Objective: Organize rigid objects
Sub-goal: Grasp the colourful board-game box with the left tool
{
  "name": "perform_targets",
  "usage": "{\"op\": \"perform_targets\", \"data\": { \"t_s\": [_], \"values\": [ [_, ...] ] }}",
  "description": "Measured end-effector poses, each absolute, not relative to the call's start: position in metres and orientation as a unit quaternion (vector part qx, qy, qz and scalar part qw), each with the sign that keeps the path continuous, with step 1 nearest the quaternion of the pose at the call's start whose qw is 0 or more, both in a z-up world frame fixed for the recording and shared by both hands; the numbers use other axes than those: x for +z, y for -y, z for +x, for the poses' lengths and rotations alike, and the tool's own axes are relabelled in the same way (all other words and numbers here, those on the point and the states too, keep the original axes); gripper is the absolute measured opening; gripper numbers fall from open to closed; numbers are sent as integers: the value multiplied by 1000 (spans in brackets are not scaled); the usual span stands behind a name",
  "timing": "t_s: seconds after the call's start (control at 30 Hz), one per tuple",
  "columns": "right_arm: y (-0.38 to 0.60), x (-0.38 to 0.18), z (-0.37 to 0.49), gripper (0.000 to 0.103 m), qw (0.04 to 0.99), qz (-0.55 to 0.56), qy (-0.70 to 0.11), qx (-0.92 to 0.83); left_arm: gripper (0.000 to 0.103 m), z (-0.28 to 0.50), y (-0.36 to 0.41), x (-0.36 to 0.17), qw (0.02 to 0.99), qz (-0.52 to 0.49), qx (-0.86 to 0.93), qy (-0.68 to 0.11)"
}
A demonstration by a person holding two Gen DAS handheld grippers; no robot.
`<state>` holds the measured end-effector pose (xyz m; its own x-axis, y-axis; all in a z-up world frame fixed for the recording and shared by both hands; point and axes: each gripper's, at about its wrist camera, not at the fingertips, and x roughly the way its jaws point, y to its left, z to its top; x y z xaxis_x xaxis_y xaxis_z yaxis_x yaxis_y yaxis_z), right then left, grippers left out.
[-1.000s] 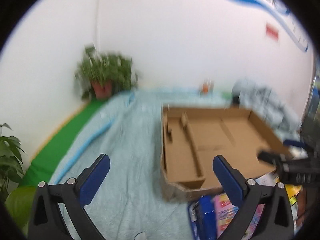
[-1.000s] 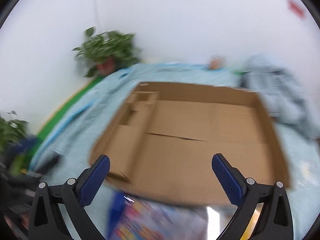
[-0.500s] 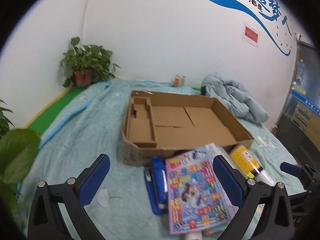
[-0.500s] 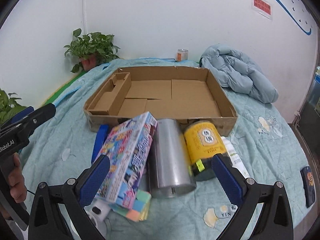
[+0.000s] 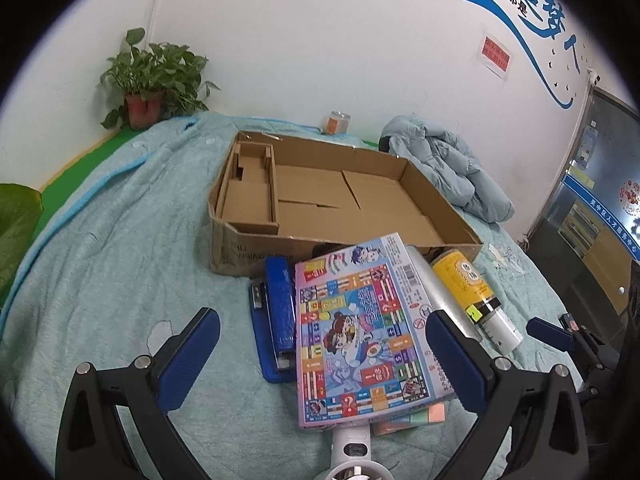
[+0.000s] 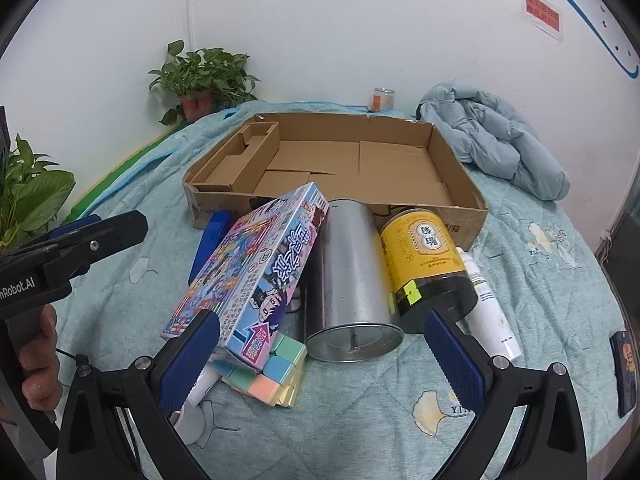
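Right wrist view has the right gripper (image 6: pixel 322 354) spread wide and empty over the steel tin (image 6: pixel 352 284), lying just before the cardboard box (image 6: pixel 460 168). It looks smooth, stiff, likely light and apt to roll; grasp across its middle. The left gripper (image 5: pixel 322 354) gapes empty over the game box (image 5: pixel 368 328).

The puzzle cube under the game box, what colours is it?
Pastel squares: green, blue, orange-pink and yellow on the puzzle cube. The right wrist view shows it best.
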<state>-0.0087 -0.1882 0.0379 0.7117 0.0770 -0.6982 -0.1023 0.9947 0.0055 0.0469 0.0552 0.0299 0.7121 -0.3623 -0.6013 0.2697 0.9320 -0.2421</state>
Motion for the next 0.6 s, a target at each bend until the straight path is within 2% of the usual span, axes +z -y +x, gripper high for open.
{"op": "perform_targets", "data": {
  "t_s": [0.27,0.6],
  "values": [
    [182,31,0,102,918,-12,-391,66,102,66,-62,2,882,-114,-208,-407],
    [168,26,8,100,908,0,-403,110,102,103,-69,-60,790,-206,-259,-517]
  ]
}}
